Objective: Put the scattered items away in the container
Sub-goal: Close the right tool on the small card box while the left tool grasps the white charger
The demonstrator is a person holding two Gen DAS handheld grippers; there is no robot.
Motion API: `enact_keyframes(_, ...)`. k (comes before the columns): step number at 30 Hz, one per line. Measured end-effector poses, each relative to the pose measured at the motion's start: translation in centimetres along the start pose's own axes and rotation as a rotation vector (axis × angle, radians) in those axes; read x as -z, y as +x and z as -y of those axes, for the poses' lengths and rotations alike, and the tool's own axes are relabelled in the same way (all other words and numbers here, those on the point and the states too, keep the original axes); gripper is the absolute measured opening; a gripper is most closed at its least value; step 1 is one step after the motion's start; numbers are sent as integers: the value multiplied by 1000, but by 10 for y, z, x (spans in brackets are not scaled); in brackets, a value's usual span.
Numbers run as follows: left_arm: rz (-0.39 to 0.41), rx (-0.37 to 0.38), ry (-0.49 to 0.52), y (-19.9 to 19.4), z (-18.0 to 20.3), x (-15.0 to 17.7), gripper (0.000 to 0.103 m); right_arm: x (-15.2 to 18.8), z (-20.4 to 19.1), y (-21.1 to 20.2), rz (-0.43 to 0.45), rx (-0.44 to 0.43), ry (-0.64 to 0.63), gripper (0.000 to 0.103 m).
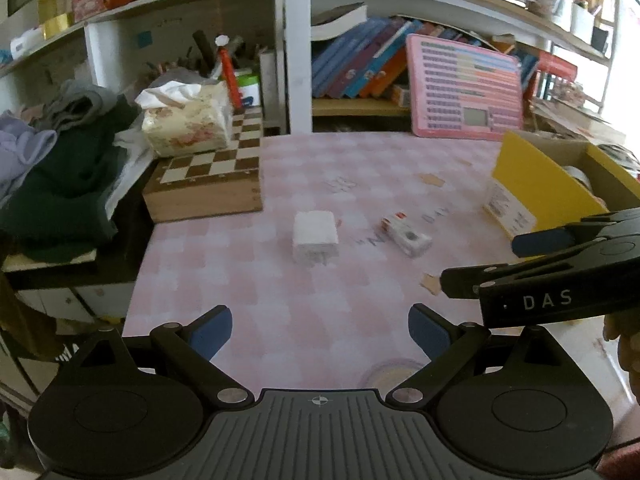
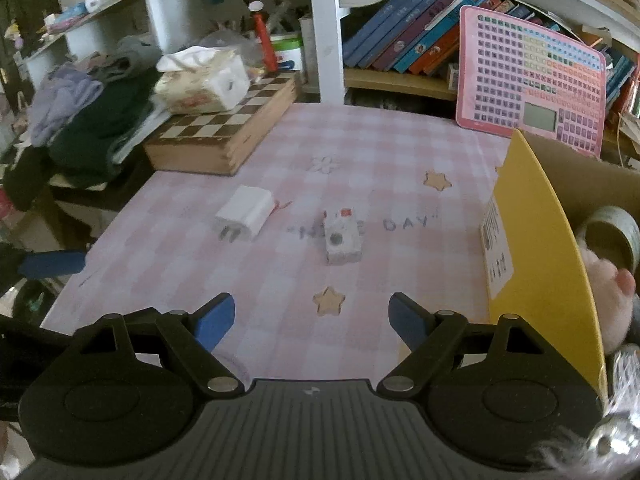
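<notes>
Two items remain on the pink checked surface (image 2: 280, 152): white plug-in charger (image 2: 245, 219), small white box (image 2: 342, 237). Left gripper (image 1: 320, 334) and right gripper (image 2: 311, 322) jaws released, empty; risk is both crowding one item beside the yellow cardboard container (image 2: 532, 240).

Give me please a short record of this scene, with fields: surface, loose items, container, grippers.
surface: pink checked cloth
loose items: white charger, small white box, apart from each other
container: yellow box at the right, tape roll and pink plush inside
left gripper: open, empty
right gripper: open, empty
</notes>
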State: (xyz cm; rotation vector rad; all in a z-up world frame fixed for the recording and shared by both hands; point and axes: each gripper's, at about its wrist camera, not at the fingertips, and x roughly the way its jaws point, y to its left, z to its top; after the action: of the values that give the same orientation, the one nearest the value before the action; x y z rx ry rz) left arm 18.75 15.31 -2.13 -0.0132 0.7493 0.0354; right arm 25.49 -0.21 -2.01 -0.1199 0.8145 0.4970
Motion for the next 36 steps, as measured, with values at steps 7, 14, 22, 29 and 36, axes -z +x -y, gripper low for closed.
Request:
enact_keyframes(7, -40, 1, -101, 49, -20, -25, 97, -25, 11, 41, 13, 83, 35, 73)
enact_keyframes(14, -70, -7, -38, 97, -17, -41, 95, -48, 17, 86, -42, 63, 58, 56)
enact_keyframes(22, -110, 5, 22, 133, -8, -53, 71, -56, 25, 115, -81, 41, 92, 45)
enact_keyframes(29, -110, 20, 58, 145, -6, -53, 48, -57, 31, 123, -97, 0, 89, 45)
enact_keyframes(36, -124, 39, 24, 137, -21, -51, 42, -53, 22, 123, -117, -8, -52, 45)
